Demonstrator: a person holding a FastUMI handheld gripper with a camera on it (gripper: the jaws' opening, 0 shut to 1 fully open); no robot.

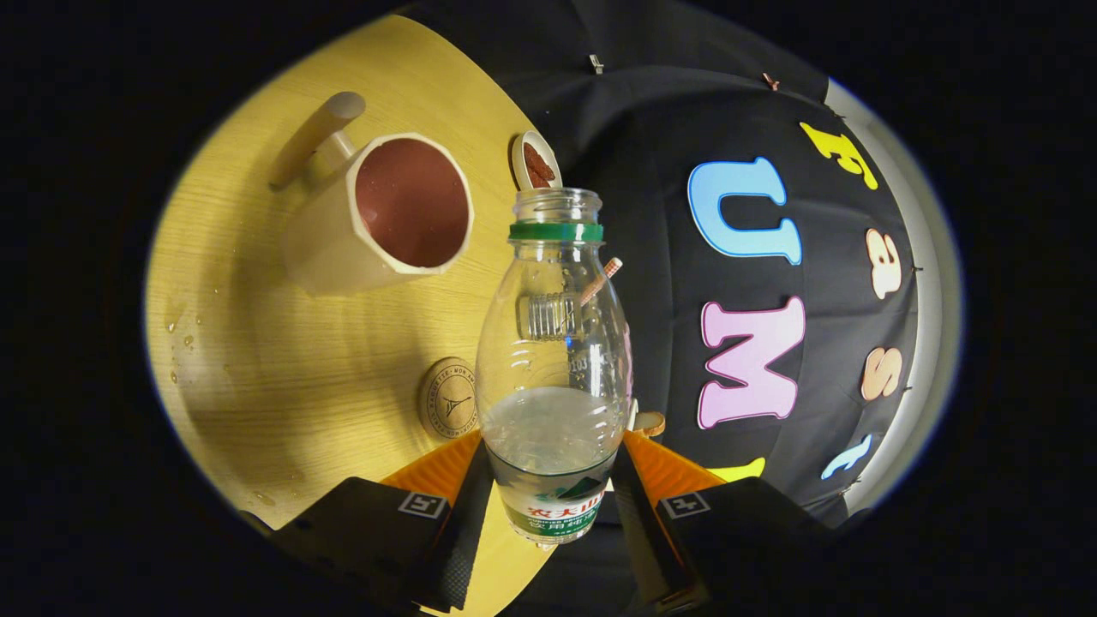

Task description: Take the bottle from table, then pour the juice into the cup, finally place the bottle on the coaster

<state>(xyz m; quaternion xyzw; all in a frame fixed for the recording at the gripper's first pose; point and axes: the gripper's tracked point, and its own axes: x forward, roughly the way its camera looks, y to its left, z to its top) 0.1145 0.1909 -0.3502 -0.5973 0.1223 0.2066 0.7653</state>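
My gripper (553, 480) is shut on a clear plastic bottle (555, 360), both fingers pressed on its lower body near the label. The bottle has a green neck ring, no cap, and is roughly a third full of clear liquid. It is lifted off the yellow wooden table (283, 360), and the whole scene looks rolled sideways. Beyond the fingers to the left stands a cream cup (386, 214) with a reddish-brown inside and a long handle. A round cork coaster (447, 398) lies on the table just left of the bottle's body.
A small round dish (536, 163) with something reddish in it sits past the cup, near the table's edge. Water drops (182, 338) speckle the table on the cup's near side. The black cloth wall stands to the right of the bottle.
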